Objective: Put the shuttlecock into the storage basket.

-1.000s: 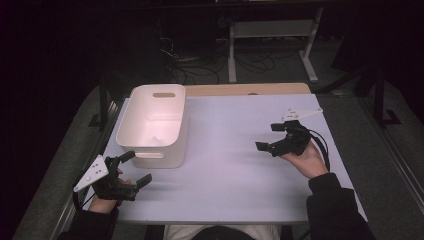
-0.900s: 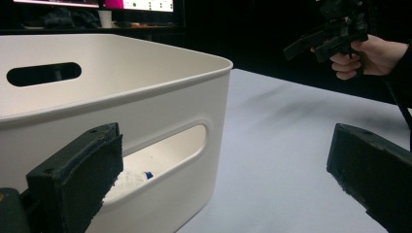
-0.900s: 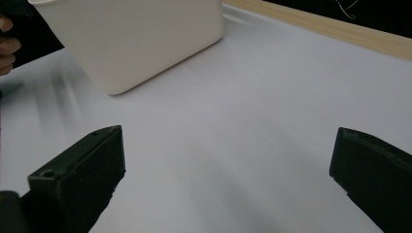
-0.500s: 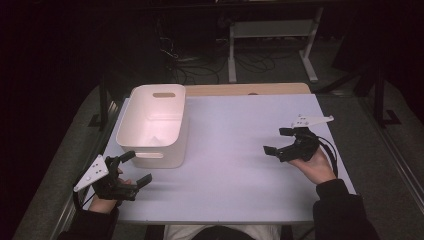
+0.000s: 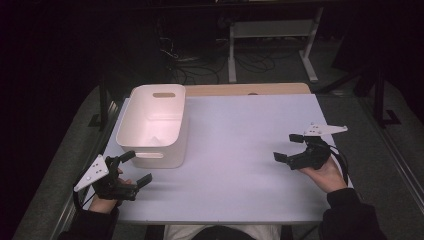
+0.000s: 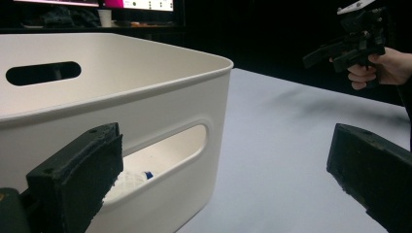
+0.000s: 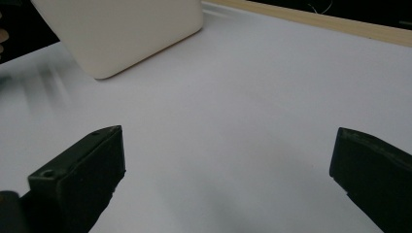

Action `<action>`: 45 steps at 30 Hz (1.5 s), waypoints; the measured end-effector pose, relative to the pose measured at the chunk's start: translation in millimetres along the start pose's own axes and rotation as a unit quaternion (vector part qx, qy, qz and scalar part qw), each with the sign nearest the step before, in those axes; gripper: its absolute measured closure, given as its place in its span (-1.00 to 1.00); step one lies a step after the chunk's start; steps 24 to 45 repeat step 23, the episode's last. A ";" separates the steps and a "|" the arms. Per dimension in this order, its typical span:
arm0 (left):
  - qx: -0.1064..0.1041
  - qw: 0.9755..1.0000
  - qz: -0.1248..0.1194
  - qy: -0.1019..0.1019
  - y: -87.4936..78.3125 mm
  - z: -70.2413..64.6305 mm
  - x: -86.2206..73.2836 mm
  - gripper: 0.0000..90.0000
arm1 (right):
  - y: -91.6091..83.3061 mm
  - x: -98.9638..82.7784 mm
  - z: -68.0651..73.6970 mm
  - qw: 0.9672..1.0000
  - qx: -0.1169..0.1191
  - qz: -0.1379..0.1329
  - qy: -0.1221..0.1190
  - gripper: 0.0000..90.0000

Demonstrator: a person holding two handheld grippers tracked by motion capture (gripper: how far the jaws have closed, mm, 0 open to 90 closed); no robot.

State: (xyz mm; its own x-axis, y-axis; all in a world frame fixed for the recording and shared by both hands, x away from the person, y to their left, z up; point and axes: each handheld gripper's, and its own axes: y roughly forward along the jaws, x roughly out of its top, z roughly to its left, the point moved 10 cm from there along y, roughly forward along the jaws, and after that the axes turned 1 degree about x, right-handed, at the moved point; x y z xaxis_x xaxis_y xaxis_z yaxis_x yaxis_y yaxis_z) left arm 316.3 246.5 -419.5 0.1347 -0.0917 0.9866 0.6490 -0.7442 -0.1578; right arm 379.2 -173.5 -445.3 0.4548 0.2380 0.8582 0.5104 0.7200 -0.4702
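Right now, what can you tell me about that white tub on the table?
The tub is a white, smooth, plastic-looking bin with rounded corners and an open top, standing upright at the table's left side. Each short wall has a slot handle; the near one faces the left tool, which sits open just in front without touching. Through that slot something white with a bit of blue lies inside; what it is can't be told.

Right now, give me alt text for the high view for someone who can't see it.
A white plastic bin sits at the left of a pale table. The person's left claw is open just in front of the bin, and the right claw is open near the table's right edge; both hold nothing.
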 end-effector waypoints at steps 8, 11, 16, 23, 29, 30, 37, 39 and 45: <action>0.000 1.000 0.001 0.001 0.2 0.1 -0.1 -1.00 | -13.0 -14.0 -6.1 1.000 -0.010 -0.014 0.005 -1.00; 0.001 1.000 0.001 0.000 0.2 0.3 -0.2 -1.00 | -16.0 -17.2 -6.9 1.000 -0.011 -0.017 0.007 -1.00; 0.001 1.000 0.001 0.001 0.2 0.2 -0.1 -1.00 | -21.9 -26.8 -9.1 1.000 -0.016 -0.022 0.010 -1.00; 0.001 1.000 0.000 0.001 0.3 0.2 0.0 -1.00 | -24.9 -33.7 -9.4 1.000 -0.019 -0.022 0.011 -1.00; 0.001 1.000 0.000 0.001 0.3 0.2 0.0 -1.00 | -24.9 -33.7 -9.4 1.000 -0.019 -0.022 0.011 -1.00; 0.001 1.000 0.000 0.001 0.3 0.2 0.0 -1.00 | -24.9 -33.7 -9.4 1.000 -0.019 -0.022 0.011 -1.00; 0.001 1.000 0.000 0.001 0.3 0.2 0.0 -1.00 | -24.9 -33.7 -9.4 1.000 -0.019 -0.022 0.011 -1.00; 0.001 1.000 0.000 0.001 0.3 0.2 0.0 -1.00 | -24.9 -33.7 -9.4 1.000 -0.019 -0.022 0.011 -1.00; 0.001 1.000 0.000 0.001 0.3 0.2 0.0 -1.00 | -24.9 -33.7 -9.4 1.000 -0.019 -0.022 0.011 -1.00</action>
